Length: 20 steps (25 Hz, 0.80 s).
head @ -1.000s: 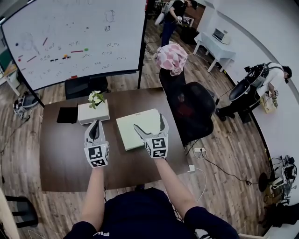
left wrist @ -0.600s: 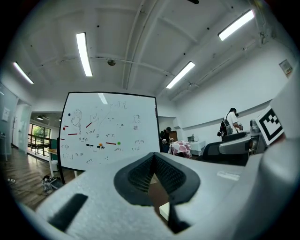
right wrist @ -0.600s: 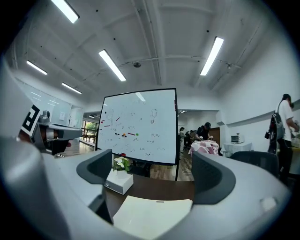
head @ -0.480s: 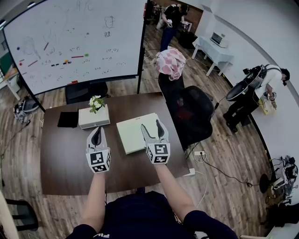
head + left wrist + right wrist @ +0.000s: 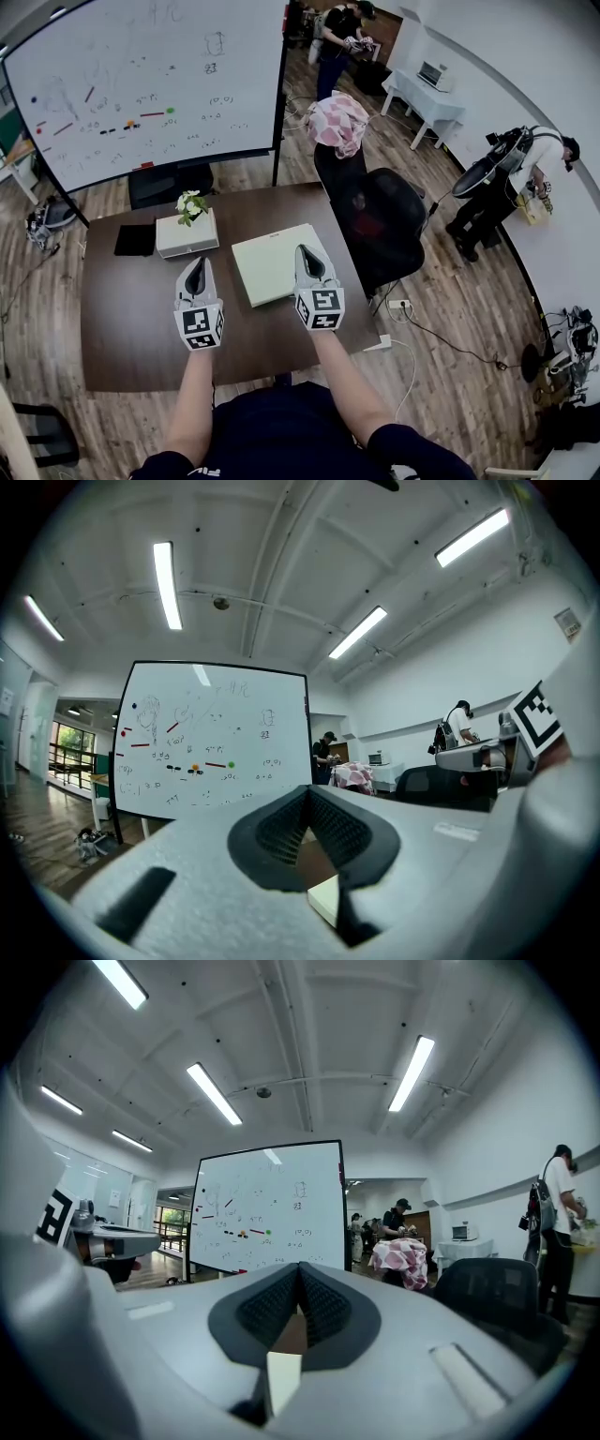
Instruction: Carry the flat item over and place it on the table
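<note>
The right claw (image 5: 307, 251) is shut tight. Its jaws have just been closing, and nothing is held between them. The left claw (image 5: 197, 264) is shut too, and nothing is held by it. Both claws are held level above the table (image 5: 122, 309). The flat item (image 5: 267, 267), pale and square, is laid flat on the table. It is found under the right claw and is spread out to that claw's left. It is seen just to the right of the left claw. Whether it is touched by the right claw cannot be told.
</note>
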### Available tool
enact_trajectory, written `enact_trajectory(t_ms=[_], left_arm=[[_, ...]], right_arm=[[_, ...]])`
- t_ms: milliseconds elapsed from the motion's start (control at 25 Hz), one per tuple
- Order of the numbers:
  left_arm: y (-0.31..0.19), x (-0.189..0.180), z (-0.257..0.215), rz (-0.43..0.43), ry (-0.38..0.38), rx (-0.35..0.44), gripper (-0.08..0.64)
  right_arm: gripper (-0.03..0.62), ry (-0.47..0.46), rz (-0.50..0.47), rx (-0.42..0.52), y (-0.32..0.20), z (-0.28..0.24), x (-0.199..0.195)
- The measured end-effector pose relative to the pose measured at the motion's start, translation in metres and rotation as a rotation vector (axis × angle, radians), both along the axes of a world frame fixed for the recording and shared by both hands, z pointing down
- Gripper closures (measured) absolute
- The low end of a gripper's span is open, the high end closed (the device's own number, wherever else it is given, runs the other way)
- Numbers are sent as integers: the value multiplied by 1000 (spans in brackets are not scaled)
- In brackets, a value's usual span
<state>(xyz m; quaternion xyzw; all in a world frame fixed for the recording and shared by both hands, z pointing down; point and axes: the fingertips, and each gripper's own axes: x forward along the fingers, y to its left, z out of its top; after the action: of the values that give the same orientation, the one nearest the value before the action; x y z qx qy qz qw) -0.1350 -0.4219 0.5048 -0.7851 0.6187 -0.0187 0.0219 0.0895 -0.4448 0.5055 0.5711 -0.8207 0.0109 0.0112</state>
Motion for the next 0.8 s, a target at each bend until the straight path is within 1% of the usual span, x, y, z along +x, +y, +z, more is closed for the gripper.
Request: enact_trajectory(t_ms=[160, 360, 560, 800], left_arm=[[5, 3, 1, 7, -4, 0, 561], [6, 5, 6, 17, -12, -19, 561], [5, 17, 6, 58, -16, -33, 561], [5, 25, 8, 76, -25, -38, 561]], right_arm=[[586, 14, 8, 15, 5, -5, 4], [586, 3, 22, 27, 10, -9, 8], [586, -4, 36, 21, 13, -9, 15], [586, 1, 47, 31, 16, -11, 20]])
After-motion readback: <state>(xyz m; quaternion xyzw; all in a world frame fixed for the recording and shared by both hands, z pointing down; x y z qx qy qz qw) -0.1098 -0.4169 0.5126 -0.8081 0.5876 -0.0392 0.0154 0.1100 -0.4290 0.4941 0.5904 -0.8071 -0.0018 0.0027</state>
